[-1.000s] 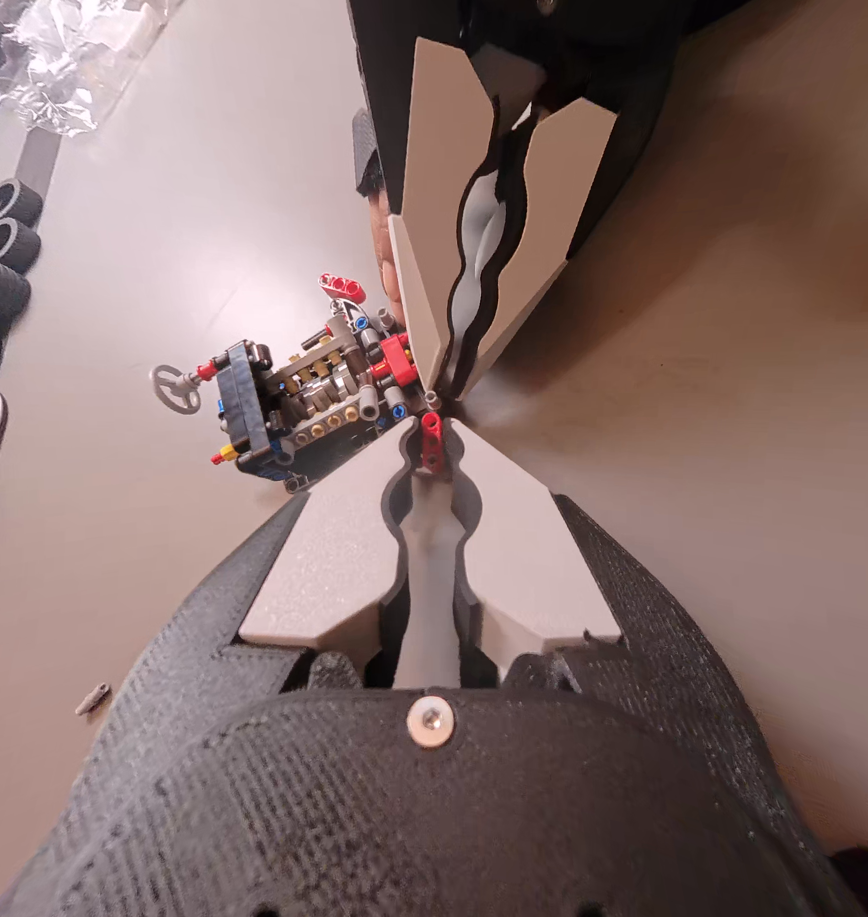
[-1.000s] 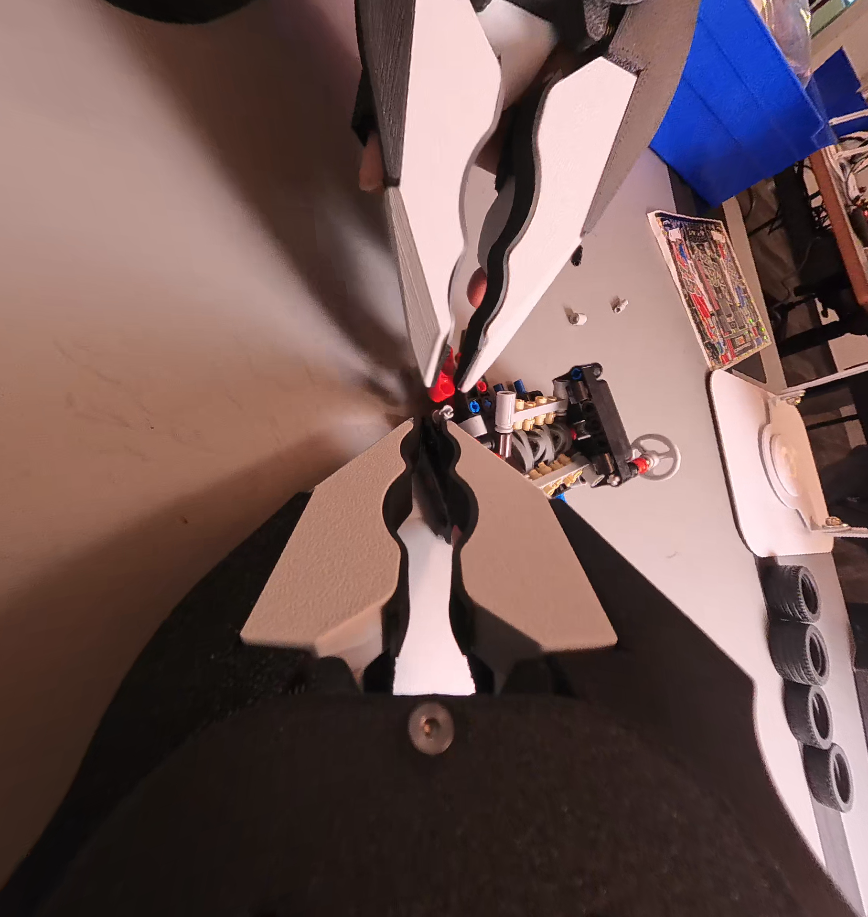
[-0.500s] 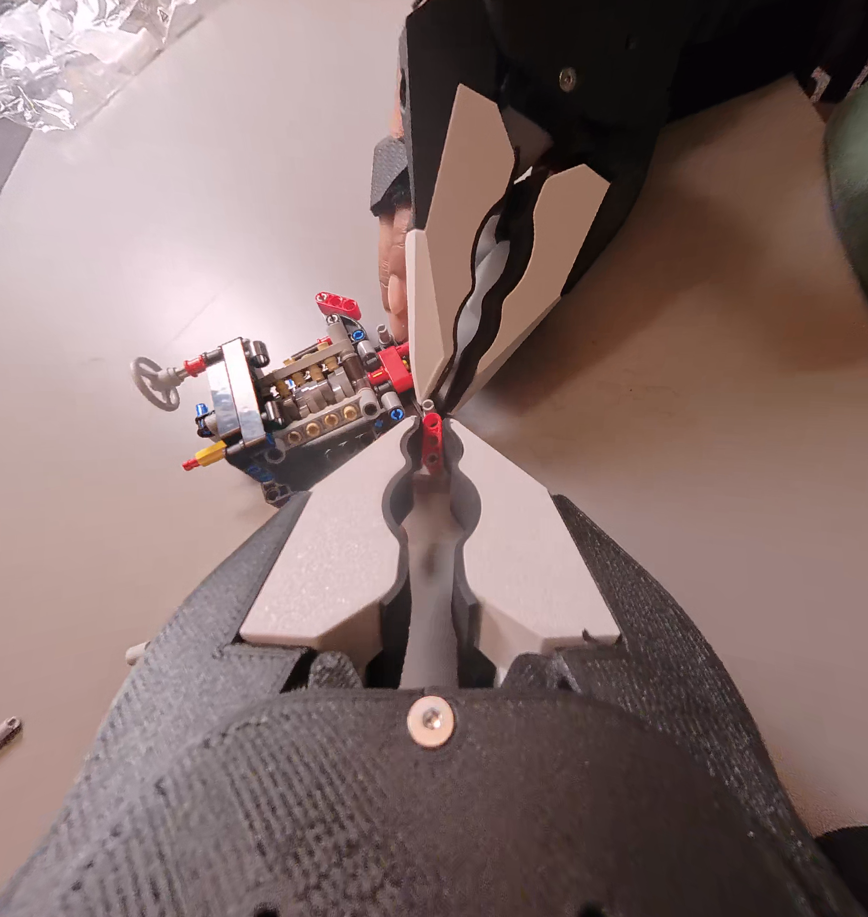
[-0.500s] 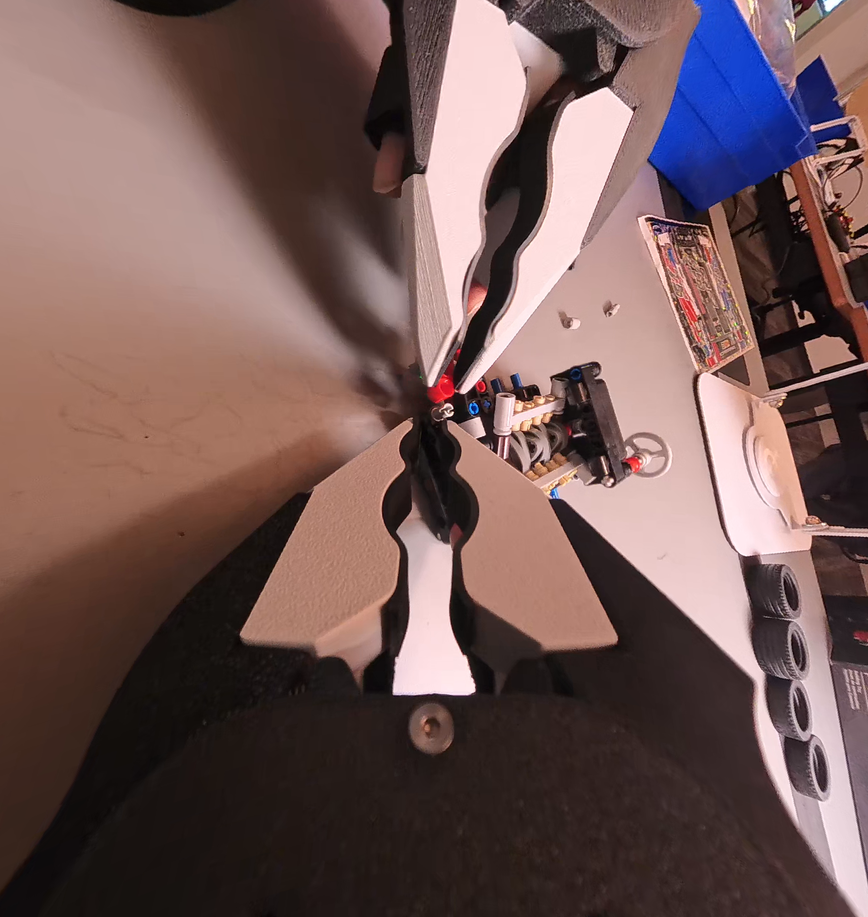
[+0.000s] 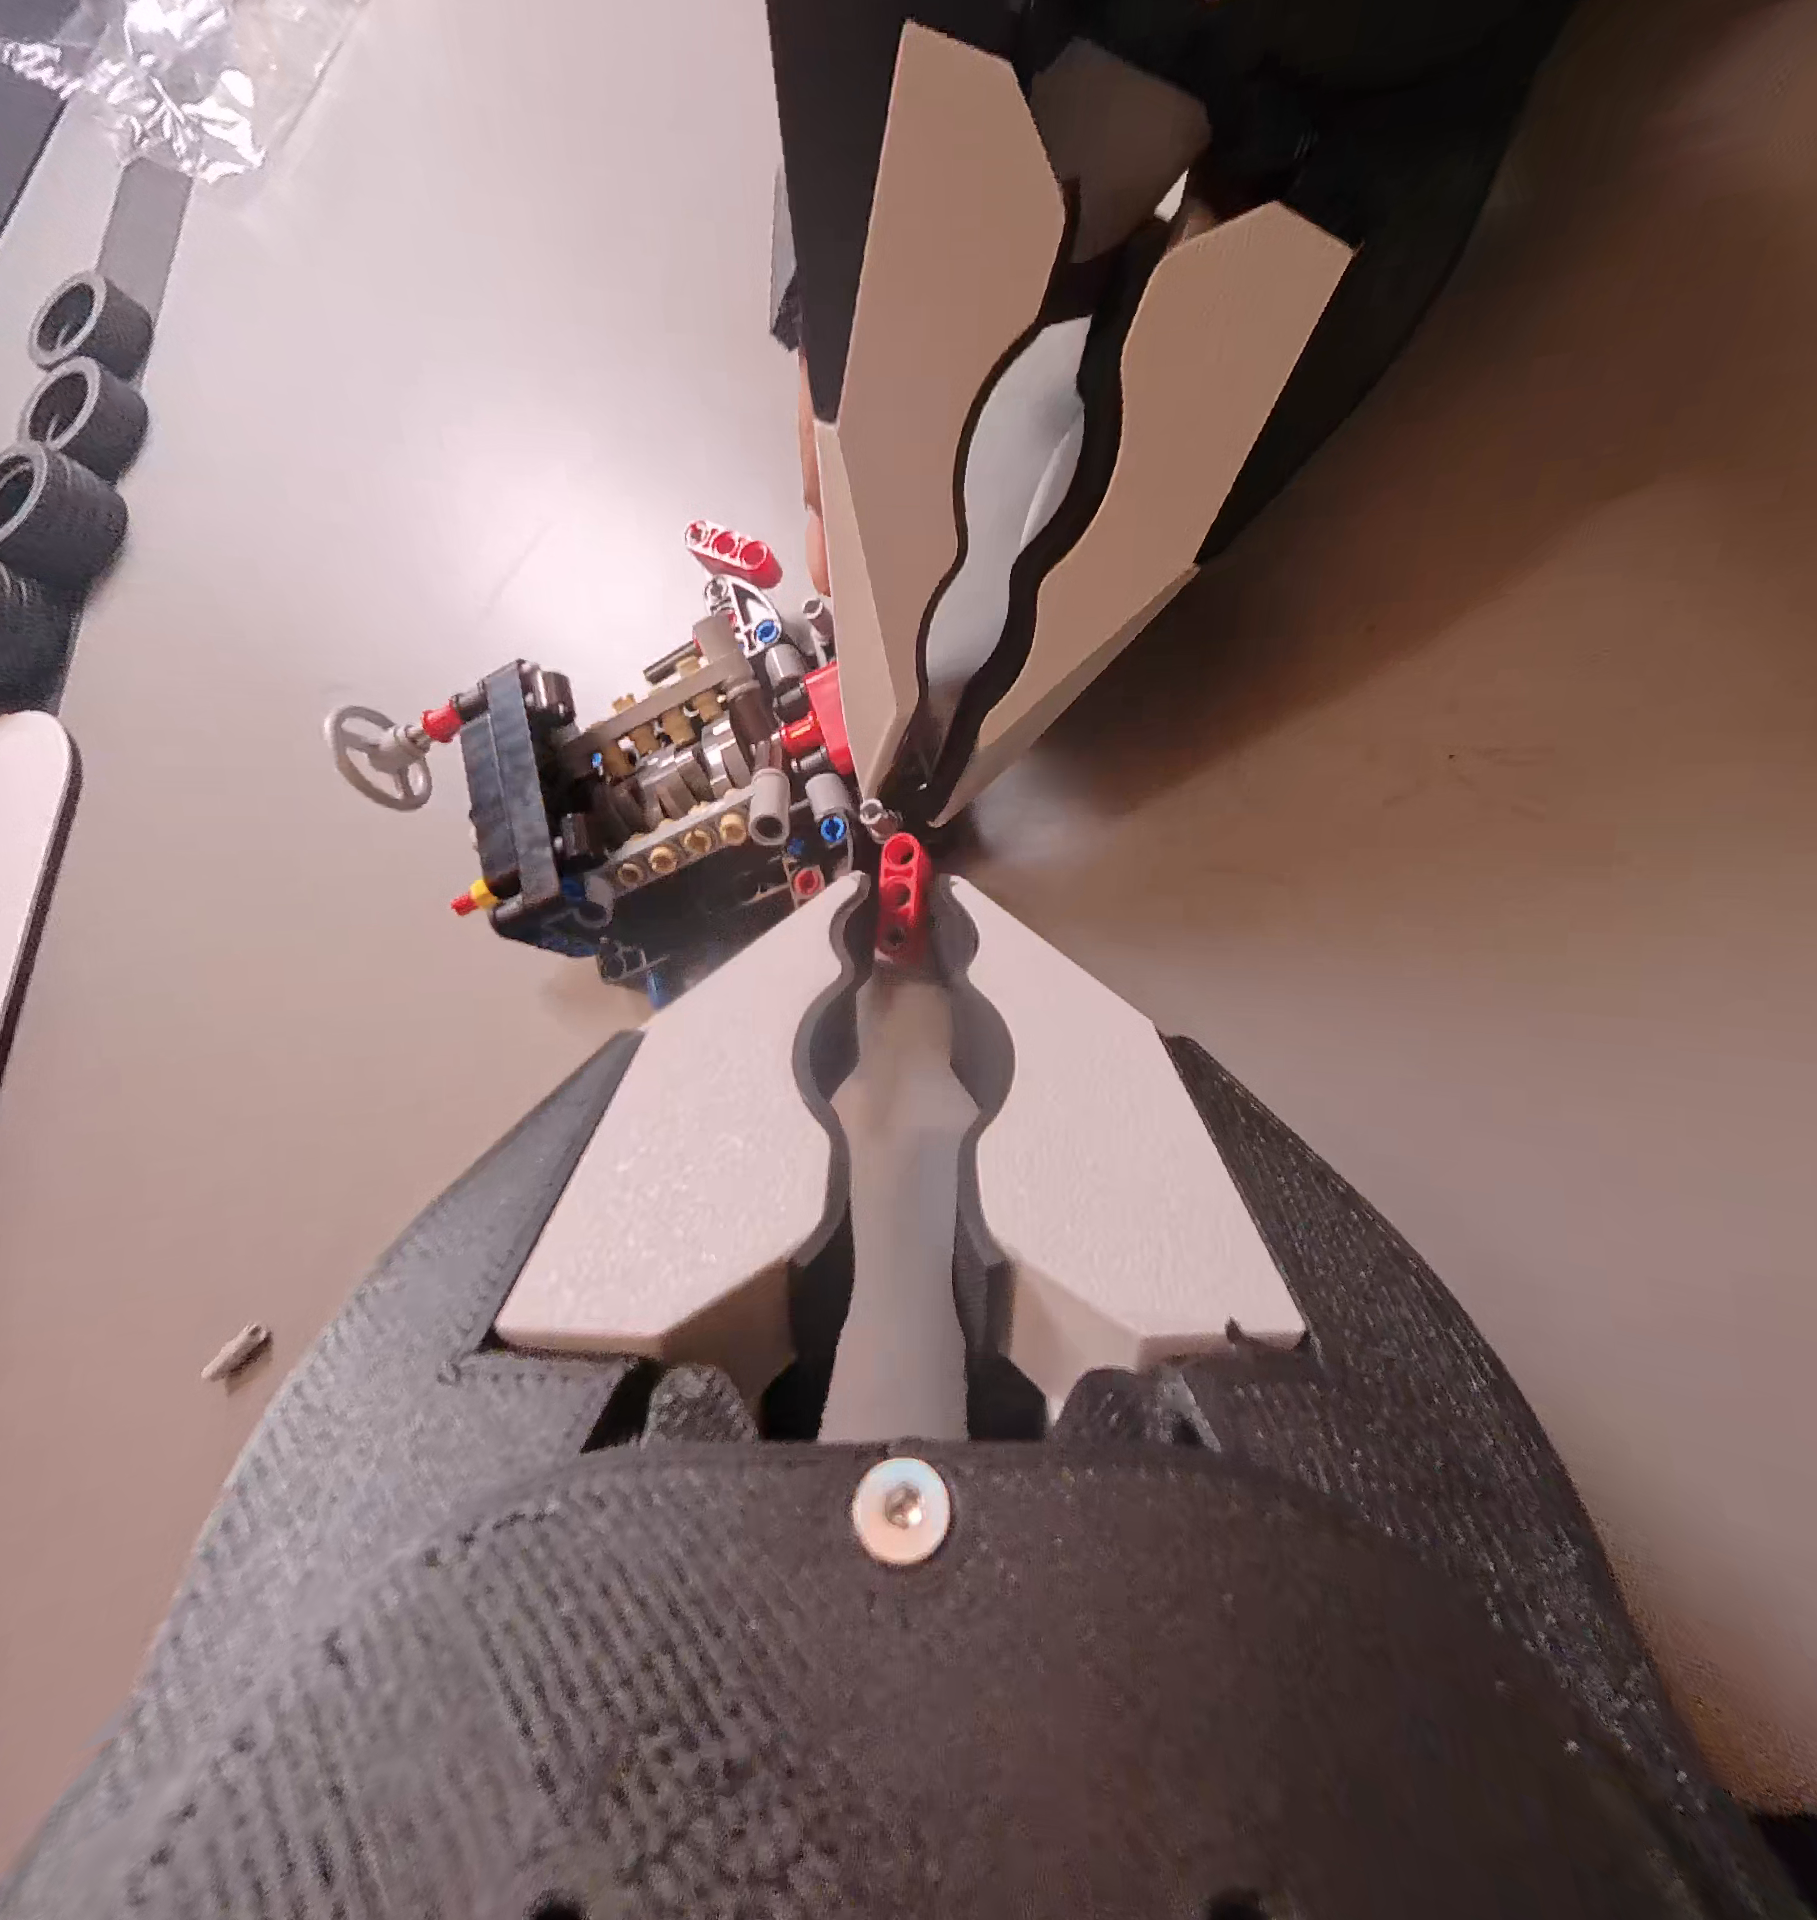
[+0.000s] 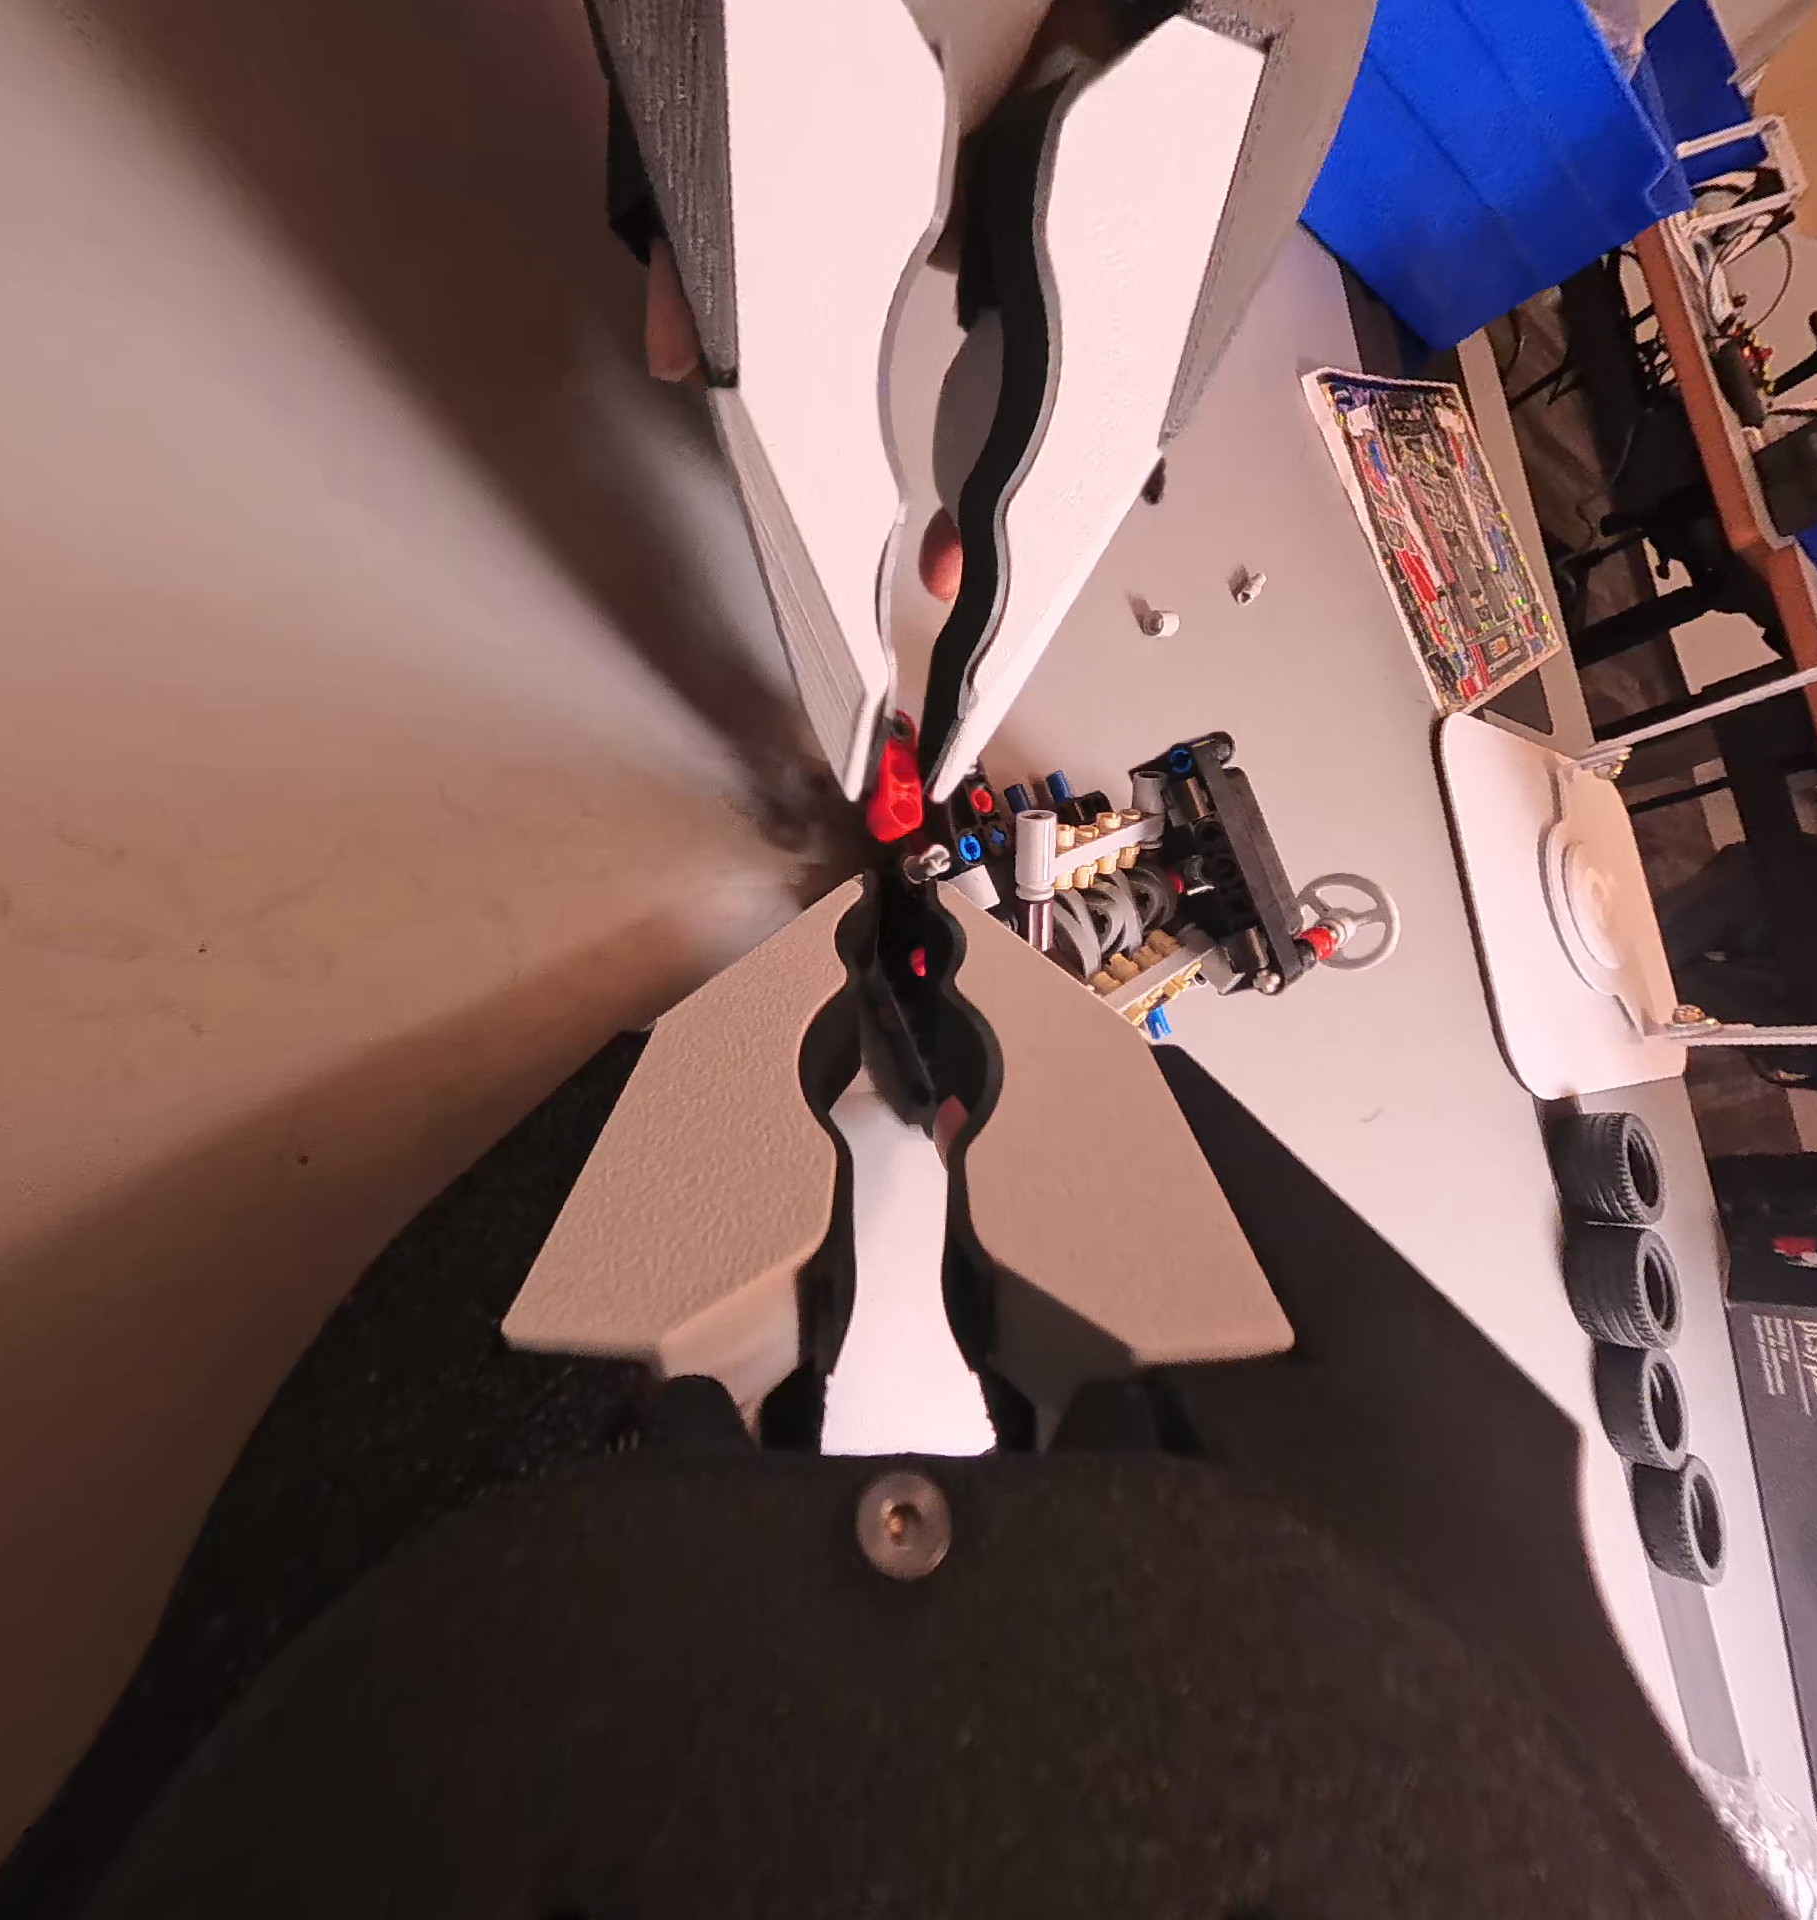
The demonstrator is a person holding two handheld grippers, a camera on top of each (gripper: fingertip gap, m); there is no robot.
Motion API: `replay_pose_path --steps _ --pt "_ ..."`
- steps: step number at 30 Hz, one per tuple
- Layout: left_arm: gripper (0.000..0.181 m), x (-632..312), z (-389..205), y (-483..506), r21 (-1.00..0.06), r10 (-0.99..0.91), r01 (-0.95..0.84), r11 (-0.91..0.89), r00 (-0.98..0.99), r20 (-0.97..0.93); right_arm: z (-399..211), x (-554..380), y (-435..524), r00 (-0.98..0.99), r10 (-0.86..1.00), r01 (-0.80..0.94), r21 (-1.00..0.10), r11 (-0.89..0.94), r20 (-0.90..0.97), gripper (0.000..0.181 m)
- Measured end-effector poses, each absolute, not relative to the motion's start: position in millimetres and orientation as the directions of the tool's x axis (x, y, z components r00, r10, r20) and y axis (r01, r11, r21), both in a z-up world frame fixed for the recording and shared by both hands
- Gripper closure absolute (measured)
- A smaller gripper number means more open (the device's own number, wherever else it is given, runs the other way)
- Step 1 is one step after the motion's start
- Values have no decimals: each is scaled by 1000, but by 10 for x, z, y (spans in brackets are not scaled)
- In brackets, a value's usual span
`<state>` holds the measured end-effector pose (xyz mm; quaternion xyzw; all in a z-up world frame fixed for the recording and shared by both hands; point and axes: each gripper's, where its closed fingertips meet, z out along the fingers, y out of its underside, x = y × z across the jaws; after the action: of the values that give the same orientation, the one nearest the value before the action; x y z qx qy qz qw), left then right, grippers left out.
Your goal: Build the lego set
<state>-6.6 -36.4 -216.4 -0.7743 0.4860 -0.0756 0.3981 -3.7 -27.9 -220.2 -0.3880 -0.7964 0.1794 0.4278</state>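
Your left gripper (image 5: pixel 904 904) clamps a red beam (image 5: pixel 902 891), tip to tip with your right gripper (image 6: pixel 899 904), closed on a black piece (image 6: pixel 899 997). The lego model (image 5: pixel 655 800) sits on the table (image 5: pixel 468 364) just beside them, near 4 tires (image 5: pixel 42 457).
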Motion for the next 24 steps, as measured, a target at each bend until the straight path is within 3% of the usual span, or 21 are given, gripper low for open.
replay_pose_path --steps 8,17,22,24 --pt "174 -101 -2193 -335 -693 -778 -676 -251 566 -270 -2208 -83 -247 -334 766 490 -594 639 549 176" --pt "175 -81 -2161 -292 -752 -756 -566 -338 639 -142 -2192 -79 -211 -314 776 496 -603 625 547 174" --pt "175 -65 -2161 -296 -761 -758 -561 -325 636 -145 -2036 -78 -312 -324 752 404 -634 659 574 167" --pt "175 -62 -2161 -297 -762 -761 -562 -320 632 -147 -2069 -94 -324 -347 714 395 -596 699 608 164"
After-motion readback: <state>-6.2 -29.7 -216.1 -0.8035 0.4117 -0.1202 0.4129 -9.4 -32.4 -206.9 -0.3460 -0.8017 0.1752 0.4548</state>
